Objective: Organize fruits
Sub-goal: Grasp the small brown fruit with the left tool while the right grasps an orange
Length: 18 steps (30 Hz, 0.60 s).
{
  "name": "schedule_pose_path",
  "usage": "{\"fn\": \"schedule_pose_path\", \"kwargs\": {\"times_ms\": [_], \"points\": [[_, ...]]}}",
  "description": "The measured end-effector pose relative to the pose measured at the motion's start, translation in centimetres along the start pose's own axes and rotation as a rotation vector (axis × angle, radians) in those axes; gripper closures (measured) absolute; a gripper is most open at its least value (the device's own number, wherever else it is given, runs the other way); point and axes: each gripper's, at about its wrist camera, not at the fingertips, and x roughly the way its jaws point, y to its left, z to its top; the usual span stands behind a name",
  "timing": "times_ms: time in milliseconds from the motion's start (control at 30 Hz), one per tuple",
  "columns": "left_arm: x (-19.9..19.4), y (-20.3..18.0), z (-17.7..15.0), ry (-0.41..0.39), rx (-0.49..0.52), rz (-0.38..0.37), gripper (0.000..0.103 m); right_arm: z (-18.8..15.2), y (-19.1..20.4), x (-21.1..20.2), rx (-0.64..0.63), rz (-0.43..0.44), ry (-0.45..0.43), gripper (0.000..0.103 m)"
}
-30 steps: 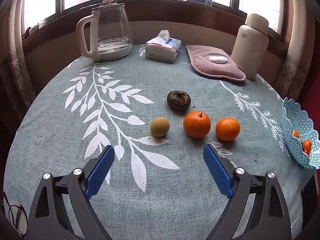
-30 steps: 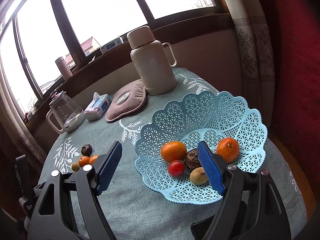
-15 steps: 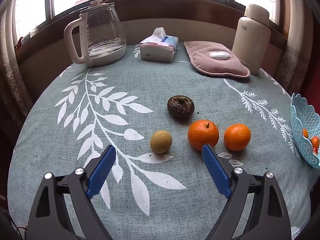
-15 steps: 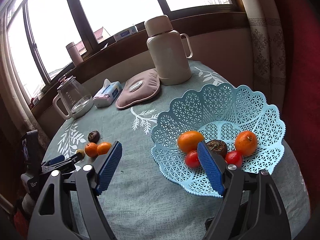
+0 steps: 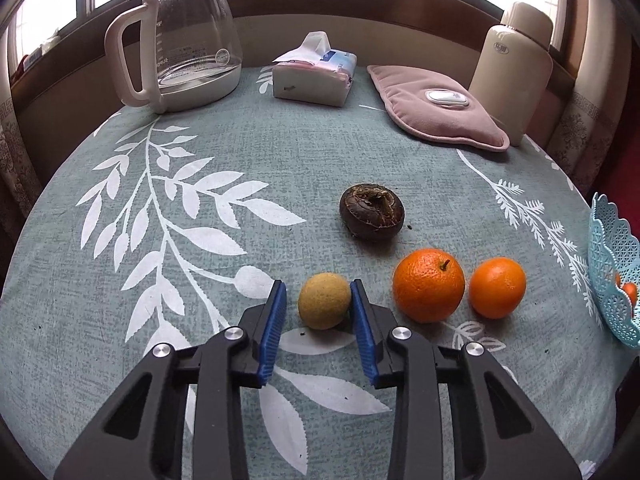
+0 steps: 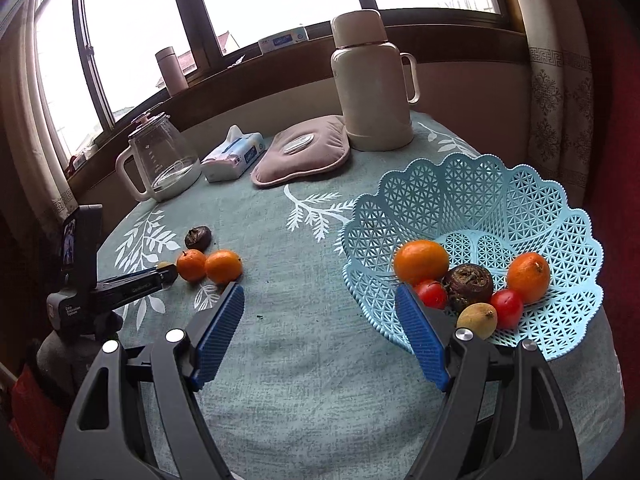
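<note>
A small yellow-brown fruit (image 5: 324,301) lies on the tablecloth between the blue pads of my left gripper (image 5: 318,304). The right pad touches it; a narrow gap shows on the left. Beside it lie two oranges (image 5: 429,285) (image 5: 497,287) and a dark brown fruit (image 5: 372,211). My right gripper (image 6: 318,312) is open and empty above the cloth, next to the light blue basket (image 6: 540,216), which holds oranges, red tomatoes, a dark fruit and a yellow-brown fruit. The left gripper also shows in the right wrist view (image 6: 166,272).
A glass kettle (image 5: 180,36), tissue pack (image 5: 314,76), pink pad (image 5: 436,108) and cream thermos (image 5: 512,64) stand along the table's far side under the window. The basket's rim (image 5: 608,264) is at the right edge of the left wrist view.
My left gripper moved forward to the yellow-brown fruit and its jaws closed in around it. My right gripper drew back and left from the basket, staying open.
</note>
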Motion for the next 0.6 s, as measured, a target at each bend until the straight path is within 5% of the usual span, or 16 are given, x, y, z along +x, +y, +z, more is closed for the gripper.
{"fn": "schedule_pose_path", "kwargs": {"times_ms": [300,600], "points": [[-1.1,2.6,-0.4,-0.061,-0.146,-0.093,0.074,1.6,4.2,1.5,-0.045,-0.017,-0.037,0.024],[-2.0,3.7,-0.2,-0.117,-0.207,-0.028,0.074,2.9,11.3,8.4,-0.264,0.073,0.078,0.024]]}}
